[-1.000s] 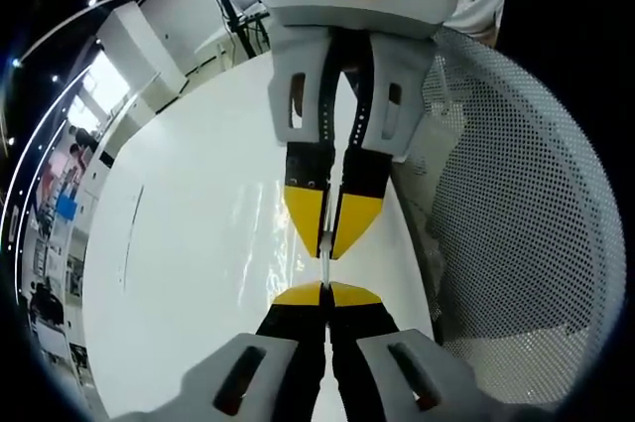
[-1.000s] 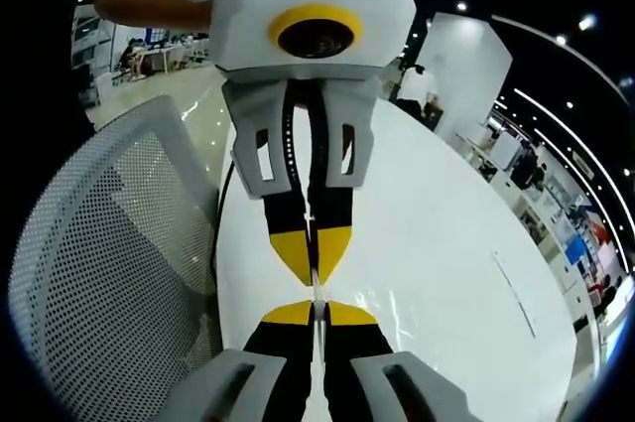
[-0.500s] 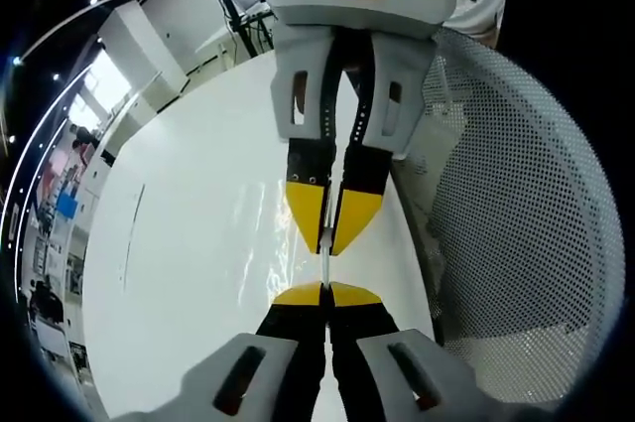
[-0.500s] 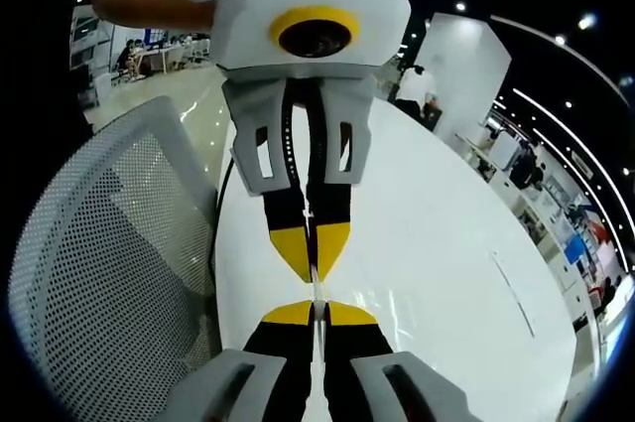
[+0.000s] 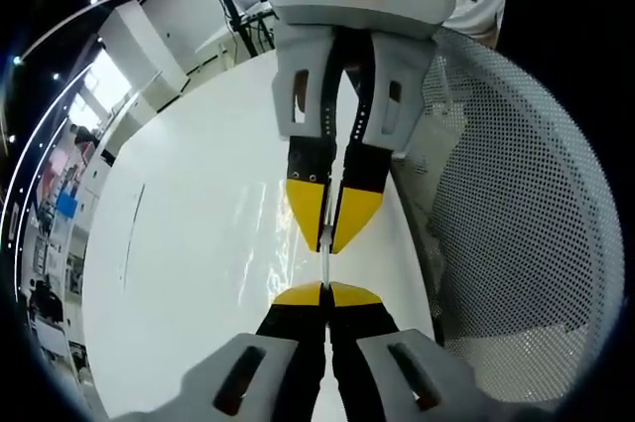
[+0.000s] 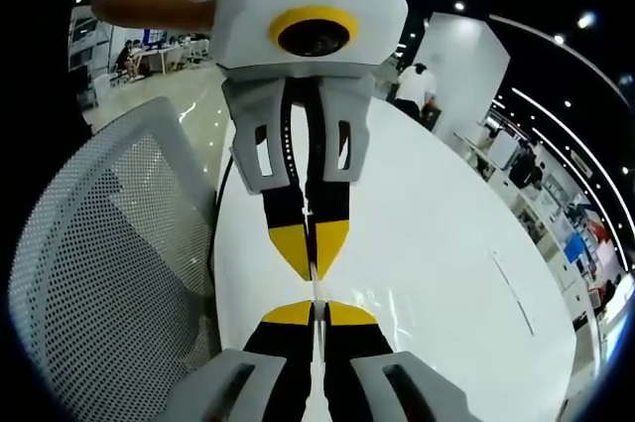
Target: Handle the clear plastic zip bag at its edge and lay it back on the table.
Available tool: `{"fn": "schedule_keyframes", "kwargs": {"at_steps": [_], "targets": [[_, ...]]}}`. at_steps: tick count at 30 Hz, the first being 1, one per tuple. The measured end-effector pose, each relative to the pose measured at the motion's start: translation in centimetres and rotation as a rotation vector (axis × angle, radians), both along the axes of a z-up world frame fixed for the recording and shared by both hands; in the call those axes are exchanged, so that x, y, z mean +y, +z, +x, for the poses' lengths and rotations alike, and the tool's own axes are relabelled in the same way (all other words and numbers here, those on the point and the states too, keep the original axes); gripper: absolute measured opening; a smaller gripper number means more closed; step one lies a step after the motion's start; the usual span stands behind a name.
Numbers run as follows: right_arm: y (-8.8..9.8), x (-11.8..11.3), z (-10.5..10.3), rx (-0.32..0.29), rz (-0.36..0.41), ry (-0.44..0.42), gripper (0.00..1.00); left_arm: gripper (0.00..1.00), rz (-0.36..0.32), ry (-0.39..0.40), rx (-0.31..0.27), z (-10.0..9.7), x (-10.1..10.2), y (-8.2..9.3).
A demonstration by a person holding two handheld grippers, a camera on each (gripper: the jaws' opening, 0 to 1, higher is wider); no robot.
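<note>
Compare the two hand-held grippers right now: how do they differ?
In the left gripper view, the left gripper rises from the bottom while the right gripper points down at it, tip to tip. The mesh chair sits beside both. Both are shut on the bag edge above the table.

White hand-held gripper [image 5: 326,292], blk jaws, yellow tips.

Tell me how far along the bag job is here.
Done: both grippers have taken the clear zip bag by its edge. In hand: the left gripper and right gripper face each other, jaws shut on that edge. Left: laying the bag back on the white table and releasing.
</note>
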State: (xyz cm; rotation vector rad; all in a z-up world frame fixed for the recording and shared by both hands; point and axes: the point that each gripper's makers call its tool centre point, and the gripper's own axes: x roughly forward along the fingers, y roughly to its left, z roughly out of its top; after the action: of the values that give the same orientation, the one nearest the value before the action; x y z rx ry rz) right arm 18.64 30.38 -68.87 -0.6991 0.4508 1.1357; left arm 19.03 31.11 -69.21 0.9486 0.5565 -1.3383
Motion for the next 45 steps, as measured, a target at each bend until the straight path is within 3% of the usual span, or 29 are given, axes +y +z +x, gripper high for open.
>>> {"fn": "schedule_keyframes", "kwargs": {"at_steps": [45], "targets": [[0.08,-0.17,0.34,-0.002,0.009,-0.022,0.0,0.0,-0.013,0.02,0.003,0.25,0.61,0.24]]}}
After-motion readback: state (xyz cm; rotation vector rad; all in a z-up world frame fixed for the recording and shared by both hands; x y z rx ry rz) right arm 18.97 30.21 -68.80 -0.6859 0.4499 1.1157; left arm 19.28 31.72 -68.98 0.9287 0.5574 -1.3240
